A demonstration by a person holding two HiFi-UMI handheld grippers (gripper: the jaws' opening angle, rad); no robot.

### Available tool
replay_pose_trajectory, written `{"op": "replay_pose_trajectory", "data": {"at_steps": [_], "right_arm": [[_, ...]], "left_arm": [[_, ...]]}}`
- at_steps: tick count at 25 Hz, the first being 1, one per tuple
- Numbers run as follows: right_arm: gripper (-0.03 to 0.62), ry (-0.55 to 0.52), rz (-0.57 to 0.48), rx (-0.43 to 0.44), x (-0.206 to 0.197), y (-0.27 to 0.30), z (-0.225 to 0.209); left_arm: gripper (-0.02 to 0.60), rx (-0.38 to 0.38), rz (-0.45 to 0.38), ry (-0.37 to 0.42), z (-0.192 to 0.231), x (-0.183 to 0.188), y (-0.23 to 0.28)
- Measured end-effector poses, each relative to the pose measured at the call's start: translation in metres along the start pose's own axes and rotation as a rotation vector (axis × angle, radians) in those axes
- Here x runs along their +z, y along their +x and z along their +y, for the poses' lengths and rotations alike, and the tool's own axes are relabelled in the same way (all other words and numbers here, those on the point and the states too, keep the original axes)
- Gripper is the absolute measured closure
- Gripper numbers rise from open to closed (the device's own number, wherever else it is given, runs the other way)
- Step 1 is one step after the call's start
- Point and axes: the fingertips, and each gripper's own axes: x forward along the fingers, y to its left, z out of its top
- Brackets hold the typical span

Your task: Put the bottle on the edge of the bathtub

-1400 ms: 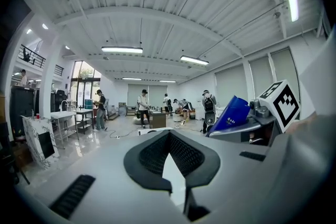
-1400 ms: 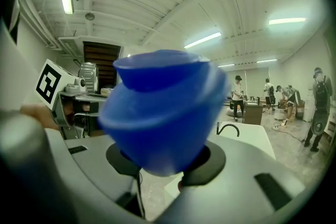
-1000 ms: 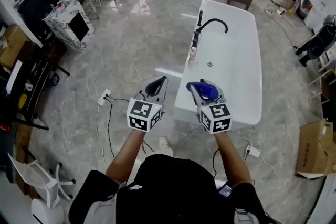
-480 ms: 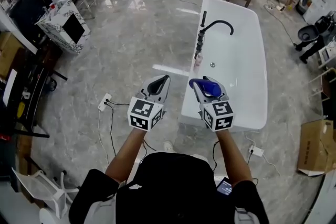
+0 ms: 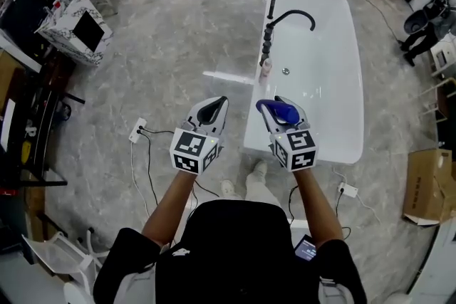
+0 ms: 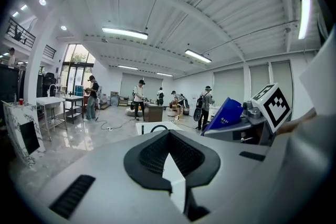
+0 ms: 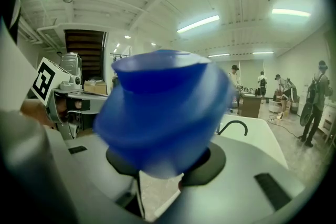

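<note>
Right tongs (image 5: pixel 280 110) clamp the dark blue plastic bottle (image 5: pixel 283 112) above the near end of the white bathtub (image 5: pixel 328 82). Left tongs (image 5: pixel 211 112) are together, empty. Released off-centre on that narrow rim, the bottle may topple into the tub or onto the grey floor (image 5: pixel 178 60).

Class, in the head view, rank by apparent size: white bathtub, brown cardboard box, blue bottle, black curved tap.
1. white bathtub
2. brown cardboard box
3. blue bottle and black curved tap look alike; the bottle is nearer, so unranked.
</note>
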Motion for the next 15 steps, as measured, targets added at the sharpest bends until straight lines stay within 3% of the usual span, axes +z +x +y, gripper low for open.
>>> {"op": "replay_pose_trajectory", "data": {"at_steps": [15], "right_arm": [[0.423,0.004,0.131,0.085,-0.060,0.053,-0.069]], "left_arm": [[0.571,0.046,0.095,-0.072,0.001,-0.065,0.088]]}}
